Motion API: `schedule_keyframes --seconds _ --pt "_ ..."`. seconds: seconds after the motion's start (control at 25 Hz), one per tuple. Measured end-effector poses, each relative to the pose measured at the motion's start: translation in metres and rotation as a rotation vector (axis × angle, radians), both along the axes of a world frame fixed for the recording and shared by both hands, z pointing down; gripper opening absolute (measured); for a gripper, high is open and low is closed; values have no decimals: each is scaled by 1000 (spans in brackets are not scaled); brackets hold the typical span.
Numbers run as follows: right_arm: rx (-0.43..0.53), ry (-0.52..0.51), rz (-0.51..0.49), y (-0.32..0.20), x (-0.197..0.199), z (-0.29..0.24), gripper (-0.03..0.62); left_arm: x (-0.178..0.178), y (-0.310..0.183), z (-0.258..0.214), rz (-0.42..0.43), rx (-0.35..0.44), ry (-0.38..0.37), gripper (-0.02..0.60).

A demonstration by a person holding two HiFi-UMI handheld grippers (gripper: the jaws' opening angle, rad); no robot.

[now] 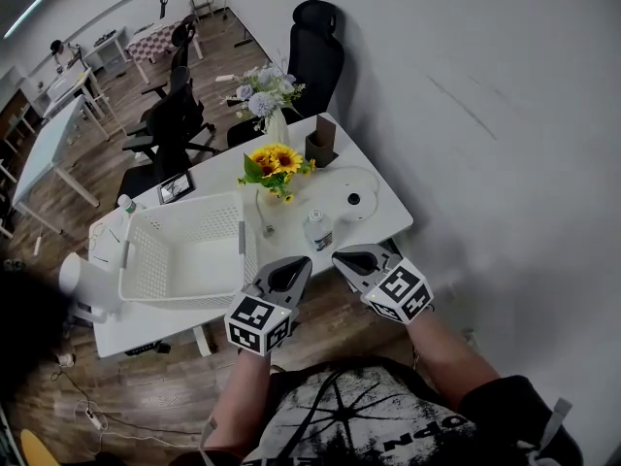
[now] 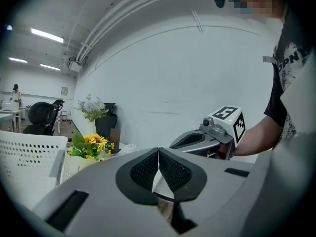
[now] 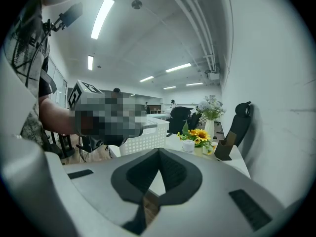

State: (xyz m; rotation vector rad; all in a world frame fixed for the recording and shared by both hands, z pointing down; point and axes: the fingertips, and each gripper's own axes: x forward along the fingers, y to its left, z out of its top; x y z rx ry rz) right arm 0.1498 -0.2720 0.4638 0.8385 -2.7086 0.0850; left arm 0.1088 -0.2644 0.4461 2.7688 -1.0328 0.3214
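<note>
Left tongs [image 1: 297, 266] and right tongs [image 1: 345, 256], each pressed together with nothing between the pads, are held side by side above the near edge of the white desk [image 1: 386, 214], nearest the small lidded jar [image 1: 317, 229], which stands upright beside the white perforated basket [image 1: 184, 208] and in front of the sunflowers [image 1: 277, 160].

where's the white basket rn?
Head view, left half of the white table: the white basket sits left of the sunflowers, close beside the left gripper.

Basket [image 1: 184, 250] L of sunflowers [image 1: 277, 161] — on table [image 1: 388, 219]
</note>
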Motion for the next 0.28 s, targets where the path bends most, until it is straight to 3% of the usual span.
schedule_keyframes --seconds 0.28 --pt "22 4 -7 1 0 -5 21 -1 -3 1 -11 -5 -1 11"
